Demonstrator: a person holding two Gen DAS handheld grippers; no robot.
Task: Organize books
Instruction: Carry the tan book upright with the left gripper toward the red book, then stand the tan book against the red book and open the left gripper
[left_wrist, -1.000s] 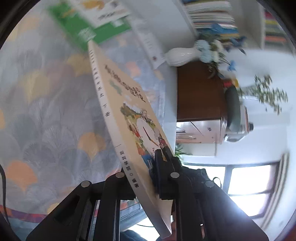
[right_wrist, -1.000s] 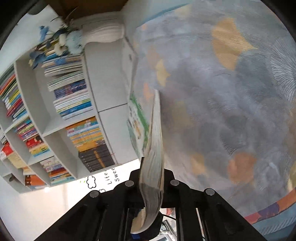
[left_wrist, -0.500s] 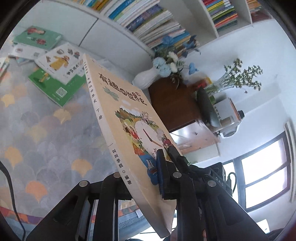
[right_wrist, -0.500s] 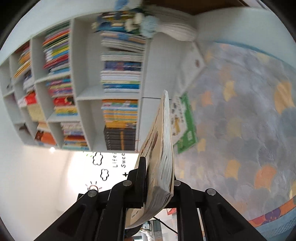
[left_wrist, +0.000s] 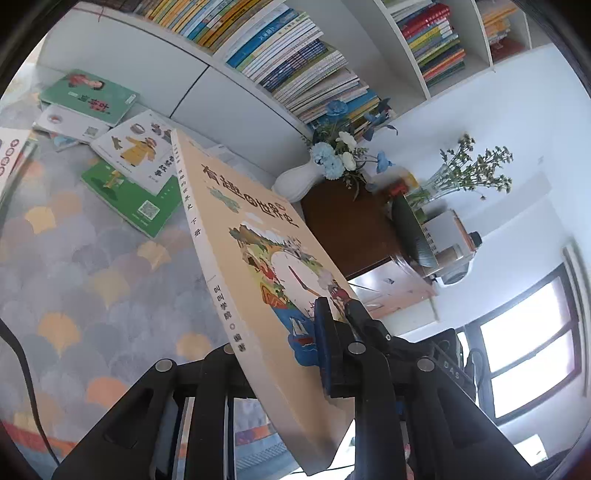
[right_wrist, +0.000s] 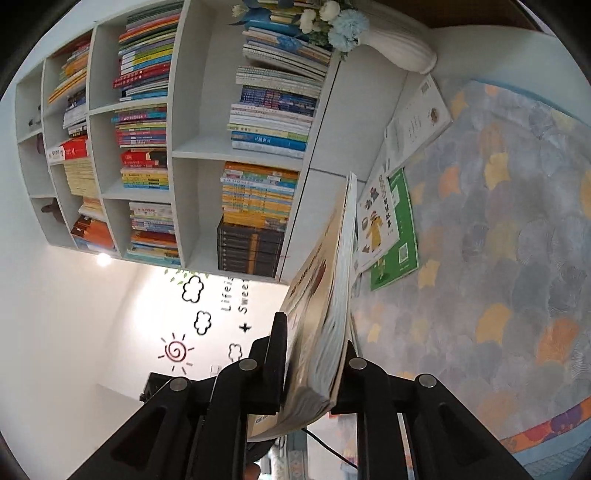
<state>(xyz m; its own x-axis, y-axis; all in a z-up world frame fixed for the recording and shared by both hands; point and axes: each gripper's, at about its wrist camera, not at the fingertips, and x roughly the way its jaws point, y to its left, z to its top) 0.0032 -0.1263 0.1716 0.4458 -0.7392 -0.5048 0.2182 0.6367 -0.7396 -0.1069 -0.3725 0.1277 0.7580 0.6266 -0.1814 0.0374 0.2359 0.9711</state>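
- Left wrist view: the left claw (left_wrist: 284, 354) grips a thick cream-coloured book (left_wrist: 258, 258) near its lower end, one black finger pressed on the illustrated front cover, the other on the back.
- Its jaws have just been opening a little, yet the book sits tight between them.
- The book runs forward and away from the claw, tilted, with its spine turned to the claw's left and black title characters on the cover.
- Left of the claw and below it lies a carpet (left_wrist: 92, 277) patterned in grey, blue and orange scales.
- Far ahead on the left, loose books (left_wrist: 125, 173) lie flat on the carpet, overlapping one another, a green one lowest.
- Ahead and above, a white bookshelf (left_wrist: 229, 99) packed with books.
- Ahead on the right, a white vase (left_wrist: 295, 181) of blue and white flowers stands just beside a dark brown cabinet (left_wrist: 347, 229).
- Right of the claw is a bright window (left_wrist: 524, 350).

- Right wrist view: the right claw (right_wrist: 314, 365) grips the same book (right_wrist: 325, 302) across its page edges, one finger on each cover.
- Its jaws too have just been opening slightly, with the book pinched between them.
- The book reaches forward, its far corner pointing at the shelf base.
- Left of the claw and ahead, white shelf compartments (right_wrist: 192, 147) full of books.
- Right of the claw, the carpet (right_wrist: 498, 258), with the loose books (right_wrist: 391, 225) just beyond the held book's tip.
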